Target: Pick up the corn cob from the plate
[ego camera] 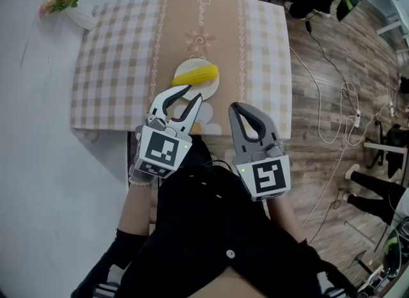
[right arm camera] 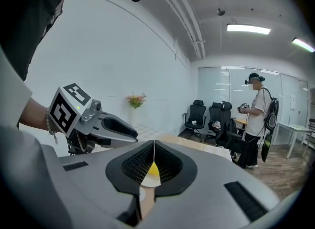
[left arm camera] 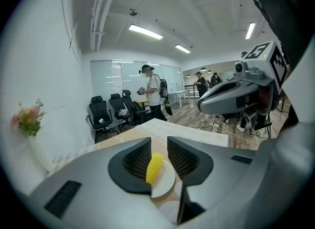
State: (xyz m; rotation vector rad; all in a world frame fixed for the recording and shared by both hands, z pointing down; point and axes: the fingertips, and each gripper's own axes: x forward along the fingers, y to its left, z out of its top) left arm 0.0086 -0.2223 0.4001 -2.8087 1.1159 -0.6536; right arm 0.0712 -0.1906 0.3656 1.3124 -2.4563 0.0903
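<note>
Corn cob (ego camera: 196,74) lies on the plate (ego camera: 215,86), a little above the middle of the head view, on the checked cloth of the table (ego camera: 115,66). Its length runs nearly across the picture. It is not yet held.

The left gripper (ego camera: 190,93) comes in from below with its jaws somewhat apart. In the head view its tips overlap the plate's lower left rim. In the left gripper view (left arm camera: 158,147) the cob (left arm camera: 154,168) shows through the gap, beyond the pads, with nothing pinched. The right gripper (ego camera: 238,107) sits lower right of the plate with its jaws pressed together and empty. In its own view (right arm camera: 154,147) only a sliver of cob (right arm camera: 153,170) and plate (right arm camera: 146,183) shows past the closed tips.

Several things could go wrong from here:
- The gap looks modest next to the cob, so a tip might strike it rather than pass around it and shove it off the far rim.
- The cob is round and would likely roll under an off-centre squeeze.
- A low approach could catch the rim and tip or slide the plate on the cloth.
- Pinching near one end may let the cob droop or slip out.
</note>
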